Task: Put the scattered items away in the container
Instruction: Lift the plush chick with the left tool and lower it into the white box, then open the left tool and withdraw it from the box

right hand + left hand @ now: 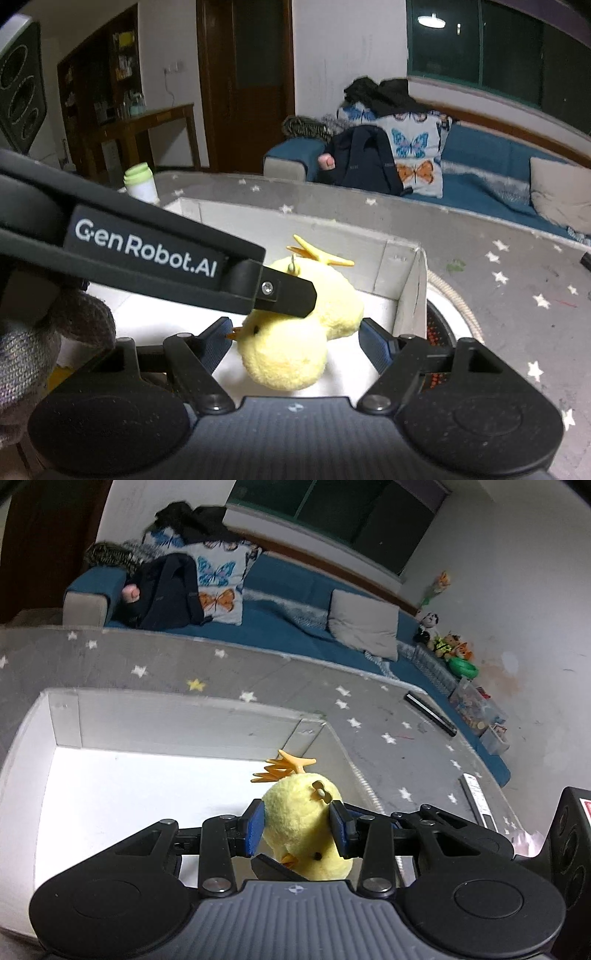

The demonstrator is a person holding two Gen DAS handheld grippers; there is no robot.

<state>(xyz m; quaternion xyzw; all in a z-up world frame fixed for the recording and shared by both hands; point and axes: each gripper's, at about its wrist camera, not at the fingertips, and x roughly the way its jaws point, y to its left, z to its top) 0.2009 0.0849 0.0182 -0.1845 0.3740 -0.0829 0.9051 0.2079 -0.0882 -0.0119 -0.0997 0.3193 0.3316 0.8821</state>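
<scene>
One plush chick, yellow with orange beak and feet, is clamped between the blue pads of the left gripper; the jaws are closed on its body, one pad on each flank, feet pointing away from the camera. Judgement: light, soft, compressible; fur gives decent friction, so a mid-body pinch suits it better than the thin feet or the small loop on its back.

Right gripper stands with jaws spread wide, gripping nothing. In the right wrist view the chick shows between those open pads, apparently touching neither; the left tool's black finger crosses in front of it.

Chick hangs over the white container, an open box with a bare, brightly lit floor. Whether it is already below the rim, cannot tell. Release here should drop it inside.

Box sits on a grey star-print bench. Further off: a white remote, a black bar-shaped item, a green-capped bottle. Beyond, a blue sofa with a butterfly cushion.
</scene>
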